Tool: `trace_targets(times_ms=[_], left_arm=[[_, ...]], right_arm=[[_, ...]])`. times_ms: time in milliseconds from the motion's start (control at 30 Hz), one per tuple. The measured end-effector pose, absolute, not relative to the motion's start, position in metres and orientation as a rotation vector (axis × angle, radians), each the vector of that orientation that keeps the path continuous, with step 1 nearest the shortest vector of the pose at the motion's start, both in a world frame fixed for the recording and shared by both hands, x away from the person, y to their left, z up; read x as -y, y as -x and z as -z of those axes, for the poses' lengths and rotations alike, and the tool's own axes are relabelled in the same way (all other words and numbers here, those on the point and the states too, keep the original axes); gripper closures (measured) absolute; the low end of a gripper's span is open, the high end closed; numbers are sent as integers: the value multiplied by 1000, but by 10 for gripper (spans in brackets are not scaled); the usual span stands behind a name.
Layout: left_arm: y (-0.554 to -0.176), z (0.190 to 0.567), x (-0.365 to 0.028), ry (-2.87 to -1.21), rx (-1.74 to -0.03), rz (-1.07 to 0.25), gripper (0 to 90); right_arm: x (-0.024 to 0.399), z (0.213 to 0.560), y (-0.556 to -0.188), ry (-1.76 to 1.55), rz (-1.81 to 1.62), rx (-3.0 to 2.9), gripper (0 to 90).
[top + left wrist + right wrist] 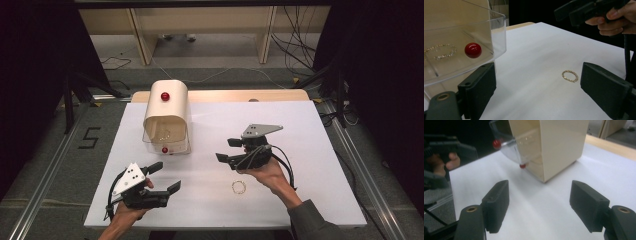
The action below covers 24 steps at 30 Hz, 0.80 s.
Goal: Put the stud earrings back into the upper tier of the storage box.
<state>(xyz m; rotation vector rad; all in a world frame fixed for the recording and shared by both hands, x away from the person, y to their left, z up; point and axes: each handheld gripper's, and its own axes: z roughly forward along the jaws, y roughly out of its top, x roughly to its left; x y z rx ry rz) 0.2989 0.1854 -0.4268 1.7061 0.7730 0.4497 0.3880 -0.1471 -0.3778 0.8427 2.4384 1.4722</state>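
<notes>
While empty, jaws of left gripper (164, 176) and right gripper (229, 150) spread wide, gold ring (239, 187) between.

A white-topped table (310, 130) stands on grey carpet (45, 165), a "5" (89, 137) marked on the floor at left. Black curtains (380, 60) flank the scene; pale wooden furniture (200, 25), possibly a desk, and loose cables (295, 45) lie beyond.

Clear glossy plastic drawer (461, 42); glossy red knob (473, 50); matt white tabletop (300, 130).
</notes>
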Motion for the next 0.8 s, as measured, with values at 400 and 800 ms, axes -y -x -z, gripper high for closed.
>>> trace_targets(times_ms=[400, 800], left_arm=[[-299, 427, -185, -1707, -772, -449, 128], [-299, 427, -185, -1706, -772, -449, 127]], right_arm=[[165, 410, -376, -906, -1346, -2512, 325], [172, 432, -370, -1001, -1223, -2538, 328]])
